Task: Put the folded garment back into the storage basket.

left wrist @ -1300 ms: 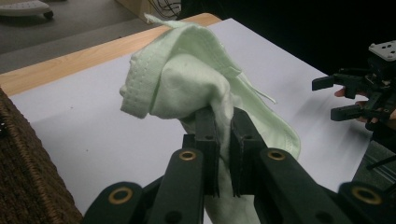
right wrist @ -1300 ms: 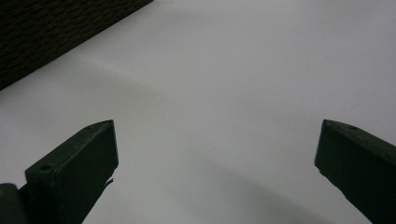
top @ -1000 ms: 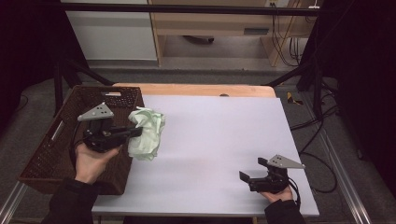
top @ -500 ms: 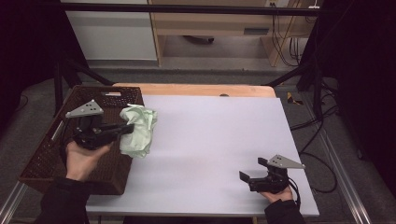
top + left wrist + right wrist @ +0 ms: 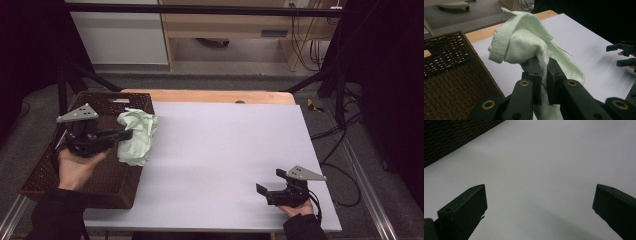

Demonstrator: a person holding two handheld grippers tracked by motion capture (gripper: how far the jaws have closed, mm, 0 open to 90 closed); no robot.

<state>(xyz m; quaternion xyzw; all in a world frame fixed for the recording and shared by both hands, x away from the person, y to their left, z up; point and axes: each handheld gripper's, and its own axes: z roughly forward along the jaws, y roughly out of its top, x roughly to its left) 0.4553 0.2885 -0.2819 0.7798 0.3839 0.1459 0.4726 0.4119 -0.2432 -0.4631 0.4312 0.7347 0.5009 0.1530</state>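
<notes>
High view: left gripper (image 5: 125, 135), beside the basket (image 5: 45, 175), clamps a green cloth (image 5: 137, 137); right gripper (image 5: 272, 186) stands open, holding nothing.

light: dim room, white table (image 5: 225, 150) brightest | shadows: soft | blur: near fingers (image 5: 464, 212) out of focus

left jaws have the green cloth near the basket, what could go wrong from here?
1. The left gripper pinches just one fold of the pale green cloth; the rest hangs loose, so it may slip out.
2. The cloth dangles across the wicker basket's rim and could snag on it, or end up half outside.
3. The right gripper rests open near the table's front edge, too far away to help.
</notes>
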